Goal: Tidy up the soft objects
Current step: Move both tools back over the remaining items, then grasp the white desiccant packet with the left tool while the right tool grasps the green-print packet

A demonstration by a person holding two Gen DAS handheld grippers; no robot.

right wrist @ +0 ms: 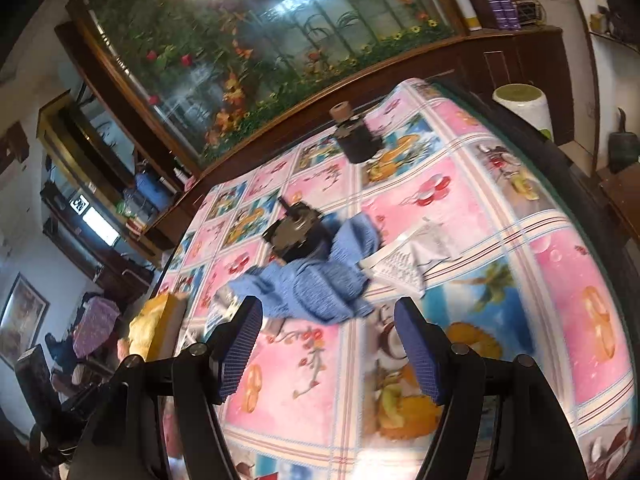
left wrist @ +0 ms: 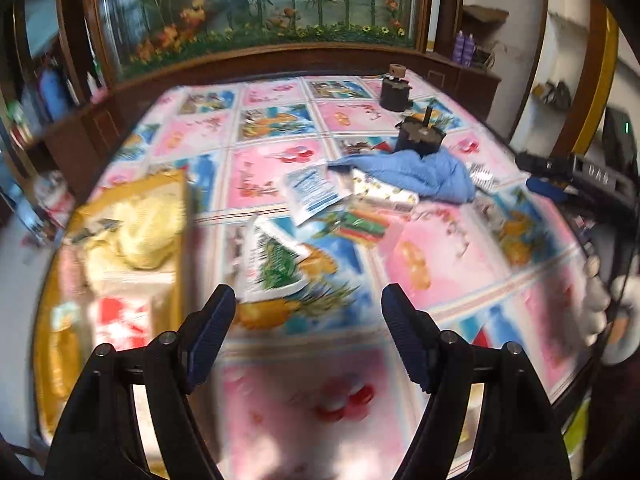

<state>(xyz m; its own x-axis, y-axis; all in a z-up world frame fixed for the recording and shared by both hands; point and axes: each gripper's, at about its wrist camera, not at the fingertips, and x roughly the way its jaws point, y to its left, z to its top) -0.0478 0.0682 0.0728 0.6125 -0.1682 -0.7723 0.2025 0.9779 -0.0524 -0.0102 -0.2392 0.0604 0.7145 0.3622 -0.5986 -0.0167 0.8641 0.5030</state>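
Left gripper [left wrist: 308, 312]: fingers spread wide, holding nothing — it hung over the patterned surface [left wrist: 460, 280], likely between picks.
Right gripper [right wrist: 328, 332]: fingers also apart and empty, aimed at the blue cloth [right wrist: 316, 284] at its 12 o'clock.
Blue cloth: crumpled beside a dark pot [right wrist: 296, 236], not yet sorted.
Gold box [left wrist: 176, 208]: at the left gripper's 10 o'clock, already holding a yellow soft item [left wrist: 140, 236] — seemingly the collecting place.
Packets [left wrist: 312, 192]: loose near the cloth.

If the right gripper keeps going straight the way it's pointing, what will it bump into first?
Probably the crumpled blue cloth. The right gripper, jaws open and empty, points over bare tablecloth straight at it. The dark pot sits just behind. Depth is hard to judge in this blurry view.
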